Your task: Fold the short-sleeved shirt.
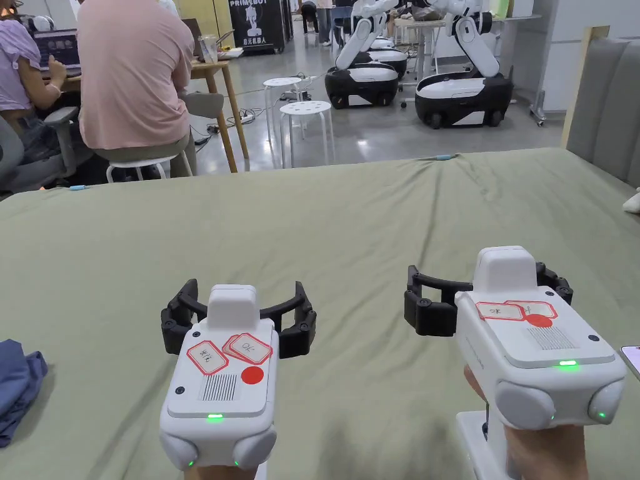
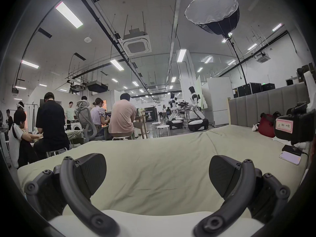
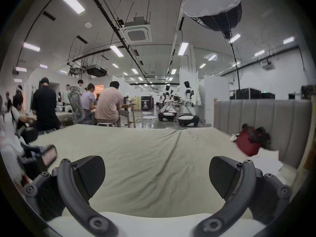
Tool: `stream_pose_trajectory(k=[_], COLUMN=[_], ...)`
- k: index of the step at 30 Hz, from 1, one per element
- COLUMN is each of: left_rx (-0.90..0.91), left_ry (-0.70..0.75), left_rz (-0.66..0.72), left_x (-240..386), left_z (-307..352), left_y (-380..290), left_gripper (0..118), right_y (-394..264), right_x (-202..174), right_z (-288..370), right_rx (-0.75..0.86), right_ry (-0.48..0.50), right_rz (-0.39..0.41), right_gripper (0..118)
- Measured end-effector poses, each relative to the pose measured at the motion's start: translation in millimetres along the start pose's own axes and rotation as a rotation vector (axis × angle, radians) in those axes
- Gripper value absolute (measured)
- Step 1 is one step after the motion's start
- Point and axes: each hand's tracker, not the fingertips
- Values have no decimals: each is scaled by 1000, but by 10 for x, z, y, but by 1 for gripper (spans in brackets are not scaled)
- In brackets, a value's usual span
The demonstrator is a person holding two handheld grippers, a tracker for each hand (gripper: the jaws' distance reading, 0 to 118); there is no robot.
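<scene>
A plain sage-green sheet (image 1: pixel 350 237) is spread over the bed. The left gripper (image 1: pixel 239 325) and right gripper (image 1: pixel 487 294) are cased in white, with black fingers (image 1: pixel 294 331), red-bordered labels, a red dot and green lights. A blue garment (image 1: pixel 19 387), possibly the shirt, is seen at the left edge. A red bag (image 3: pixel 248 141) is set against the grey headboard (image 3: pixel 265 114).

The left gripper (image 1: pixel 239 319) is held level and pointing forward, its jaws spread wide with nothing between them. The right gripper (image 1: pixel 487 294) sits beside it, a little farther forward, jaws likewise wide apart and empty. A hand (image 1: pixel 544 447) grips the right handle from below.
</scene>
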Motion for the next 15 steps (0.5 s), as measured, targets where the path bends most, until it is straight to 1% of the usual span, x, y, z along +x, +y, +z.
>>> stream_pose_trajectory(k=[1,3,4,6,8,10,13,15], left_rx=[-3,-8,-9,-11,-11,-11,-9,-8], left_ry=[2,5,7,6,2,-6,-7,-6], left_rz=[0,1,3,4,1,-17,-31,-24], left_x=[-1,-2,1,7,21,36,50,37], left_z=[-2,-3,-4,-3,6,12,31,35], left_y=[2,13,19,27,37,45,58,61], left_gripper=[118,118,118,118,118,118,118,118], right_y=[27,114,163,213,222,227,222,206], right_x=[2,-18,-30,-67,-82,-81,-97,-117], right_z=[3,-27,-32,-45,-27,-32,-18,4], right_rx=[-13,-130,-187,-206,-174,-171,-177,-167], right_ry=[27,42,27,-6,-2,38,62,61], right_rz=[-51,-149,-196,-254,-270,-272,-245,-229], right_gripper=[118,118,118,118,118,118,118,118])
